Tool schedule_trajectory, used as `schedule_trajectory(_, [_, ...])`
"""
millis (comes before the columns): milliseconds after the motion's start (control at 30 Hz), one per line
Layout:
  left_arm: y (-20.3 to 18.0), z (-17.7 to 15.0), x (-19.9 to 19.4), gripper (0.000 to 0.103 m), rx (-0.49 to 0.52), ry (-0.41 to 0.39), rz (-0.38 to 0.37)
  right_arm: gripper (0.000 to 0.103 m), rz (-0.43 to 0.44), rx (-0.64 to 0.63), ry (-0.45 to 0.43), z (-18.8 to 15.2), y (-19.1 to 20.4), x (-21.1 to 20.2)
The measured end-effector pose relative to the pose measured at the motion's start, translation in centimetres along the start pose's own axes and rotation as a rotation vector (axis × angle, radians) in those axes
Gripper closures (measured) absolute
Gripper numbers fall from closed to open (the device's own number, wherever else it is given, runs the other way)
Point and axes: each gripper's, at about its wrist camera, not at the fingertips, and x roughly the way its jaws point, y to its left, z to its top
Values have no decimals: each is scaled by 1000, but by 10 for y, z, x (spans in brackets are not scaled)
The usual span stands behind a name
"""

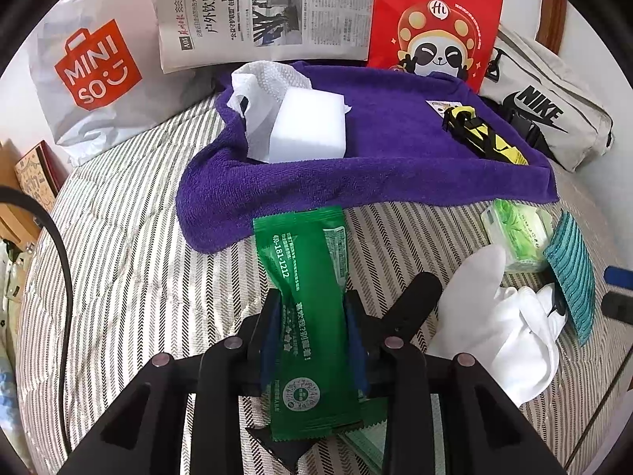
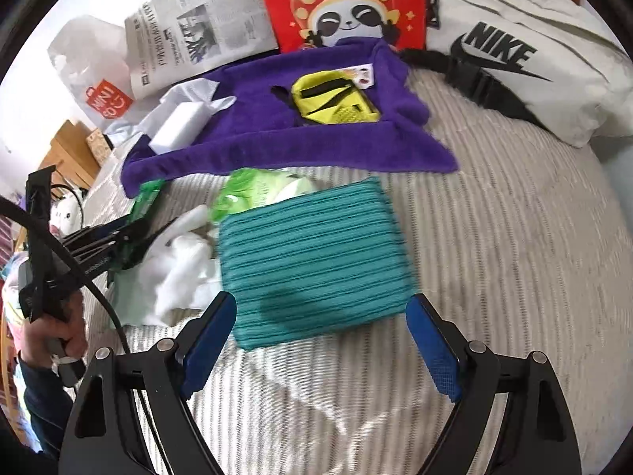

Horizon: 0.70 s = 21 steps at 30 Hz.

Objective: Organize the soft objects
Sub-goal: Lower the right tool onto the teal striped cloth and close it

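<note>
My left gripper [image 1: 314, 318] is shut on a green wipes packet [image 1: 306, 297] and holds it over the striped bed, just in front of the purple towel [image 1: 376, 166]. The towel carries a white sponge block [image 1: 308, 124], white tissue [image 1: 257, 91] and a yellow-black pouch [image 1: 480, 136]. My right gripper [image 2: 320, 330] is open, its blue pads either side of the near edge of a teal ribbed cloth [image 2: 312, 253] lying on the bed. A white glove [image 1: 506, 316] and a light green tissue pack [image 1: 518, 229] lie beside the cloth. The left gripper also shows in the right wrist view [image 2: 130, 233].
A Miniso bag [image 1: 95, 67], a newspaper [image 1: 261, 8], a red panda bag [image 1: 435, 19] and a white Nike bag [image 1: 550, 107] stand along the back. Wooden furniture [image 2: 67, 154] is at the left beyond the bed edge.
</note>
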Motion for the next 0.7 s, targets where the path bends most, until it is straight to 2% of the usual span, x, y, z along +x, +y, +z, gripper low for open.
schedule_trajectory(167, [1, -1, 0, 72, 6, -4, -13, 16, -75, -123, -28, 0, 36, 13])
schedule_trajectory(233, [2, -1, 0, 72, 5, -6, -19, 16, -185, -213, -12, -4, 49, 24])
schedule_trajectory(300, [2, -1, 0, 72, 5, -7, -23, 17, -240, -251, 0, -8, 48, 27])
schedule_trajectory(500, [2, -2, -1, 72, 10, -10, -24, 18, -291, -149, 41, -13, -5, 12])
schedule_trajectory(700, [1, -2, -1, 72, 12, -10, -23, 18, -402, -95, 64, -9, -46, 4])
